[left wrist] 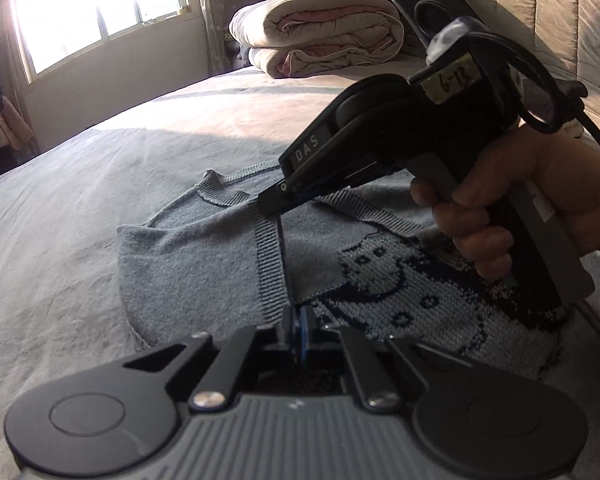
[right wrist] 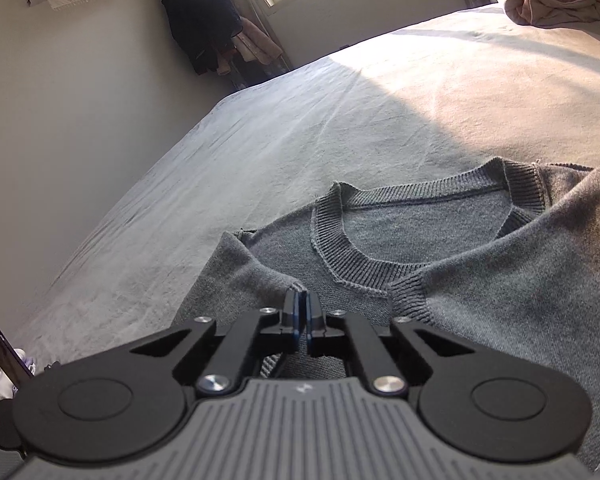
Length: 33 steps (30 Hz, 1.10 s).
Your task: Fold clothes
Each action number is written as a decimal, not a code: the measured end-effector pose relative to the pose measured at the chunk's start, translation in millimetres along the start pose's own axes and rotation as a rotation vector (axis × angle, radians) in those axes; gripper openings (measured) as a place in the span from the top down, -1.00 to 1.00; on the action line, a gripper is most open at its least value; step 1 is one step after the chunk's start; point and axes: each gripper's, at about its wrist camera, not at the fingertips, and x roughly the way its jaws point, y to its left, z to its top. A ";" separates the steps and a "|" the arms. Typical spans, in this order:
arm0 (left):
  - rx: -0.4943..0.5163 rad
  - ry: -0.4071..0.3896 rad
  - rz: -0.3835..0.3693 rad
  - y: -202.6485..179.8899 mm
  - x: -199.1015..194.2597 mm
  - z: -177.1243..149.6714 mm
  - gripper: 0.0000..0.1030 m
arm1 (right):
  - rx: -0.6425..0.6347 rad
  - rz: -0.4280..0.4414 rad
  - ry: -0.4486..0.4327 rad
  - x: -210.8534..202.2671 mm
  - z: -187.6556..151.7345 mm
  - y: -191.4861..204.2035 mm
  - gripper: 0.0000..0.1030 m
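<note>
A grey-blue knitted sweater [left wrist: 188, 264] lies on the bed, with a knitted bear pattern [left wrist: 384, 276] showing on a turned-over part. In the left wrist view my left gripper [left wrist: 299, 316] is shut on the near end of a ribbed band [left wrist: 270, 264]. My right gripper [left wrist: 269, 206], held by a hand [left wrist: 500, 208], is shut on the band's far end. The right wrist view shows the right gripper [right wrist: 301, 300] shut on sweater [right wrist: 500, 300] fabric, just short of the ribbed neckline [right wrist: 340, 240].
The bed sheet [left wrist: 80, 240] spreads wide to the left and beyond the sweater. Folded quilts [left wrist: 320, 32] are stacked at the bed's far end beside a padded headboard [left wrist: 560, 20]. A window [left wrist: 100, 8] and dark hanging clothes [right wrist: 204, 20] stand past the bed edge.
</note>
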 end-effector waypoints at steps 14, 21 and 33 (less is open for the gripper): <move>-0.306 -0.045 -0.127 2.2 7.3 20.0 0.97 | -0.014 -0.082 -0.025 -9.3 18.4 -9.4 0.92; -0.313 -0.016 -0.234 4.0 25.4 20.9 0.95 | 0.017 -0.103 -0.050 -15.3 17.5 -25.4 0.92; -0.423 -0.096 -0.100 96.0 35.5 31.8 0.69 | 0.016 -0.117 -0.052 -7.3 11.1 -39.8 0.92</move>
